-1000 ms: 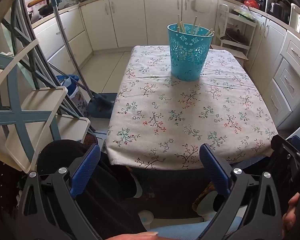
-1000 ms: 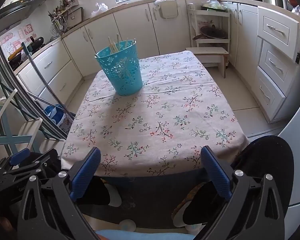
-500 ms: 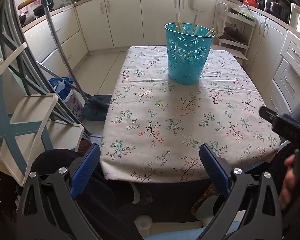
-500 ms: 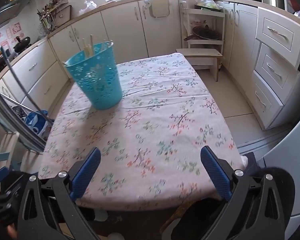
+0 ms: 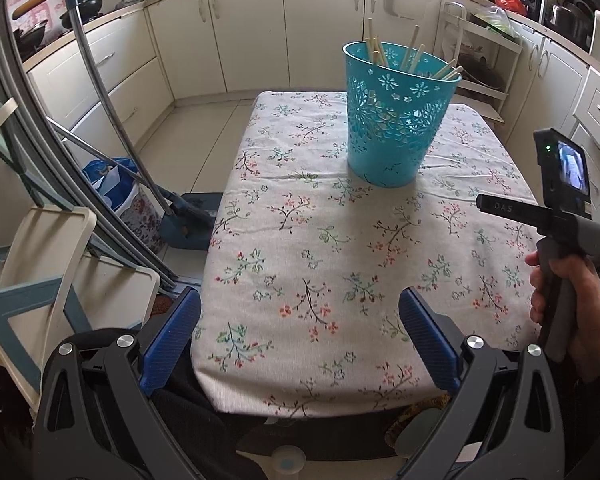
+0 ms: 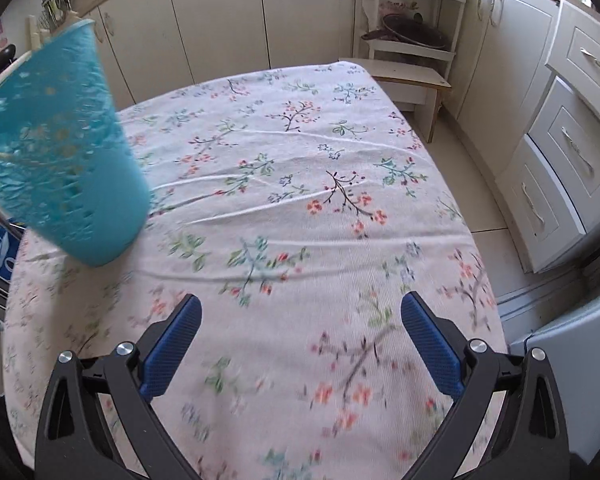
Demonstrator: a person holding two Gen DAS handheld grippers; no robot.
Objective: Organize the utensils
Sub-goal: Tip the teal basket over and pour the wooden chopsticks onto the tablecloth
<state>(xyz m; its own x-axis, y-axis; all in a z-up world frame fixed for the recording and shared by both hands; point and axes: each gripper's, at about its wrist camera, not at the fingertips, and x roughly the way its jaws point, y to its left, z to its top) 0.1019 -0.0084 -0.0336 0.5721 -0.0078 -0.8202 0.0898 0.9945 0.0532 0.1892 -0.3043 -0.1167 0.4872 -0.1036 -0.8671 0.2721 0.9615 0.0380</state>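
We see both tools spread wide with nothing between the fingers. Left gripper (image 5: 300,336) hangs at the near edge of the table (image 5: 340,264), blue pads over the hem of the floral cloth. Right gripper (image 6: 300,340) is out over the cloth itself, further onto the tabletop; its view is motion-blurred in the lower half.

Utensils: pale wooden sticks (image 5: 410,52), look like chopsticks, standing loosely in the teal basket (image 5: 396,120). Basket is upright on the far half of the table, roughly centre-right in the left view. In the right view the basket (image 6: 60,160) sits at the left edge, well apart from the right fingers; a stick tip or two shows at its rim, the rest too blurred to tell. We can't count the sticks reliably.

In the left view, a hand (image 5: 568,304) at right grips the right tool's handle; small screen (image 5: 572,168) lit on that unit, above the table's right edge.

Surroundings: cream cabinets (image 5: 260,28) around the room, mop (image 5: 188,216) on the floor left of the table, wooden step stool (image 6: 404,76) beyond the far corner.
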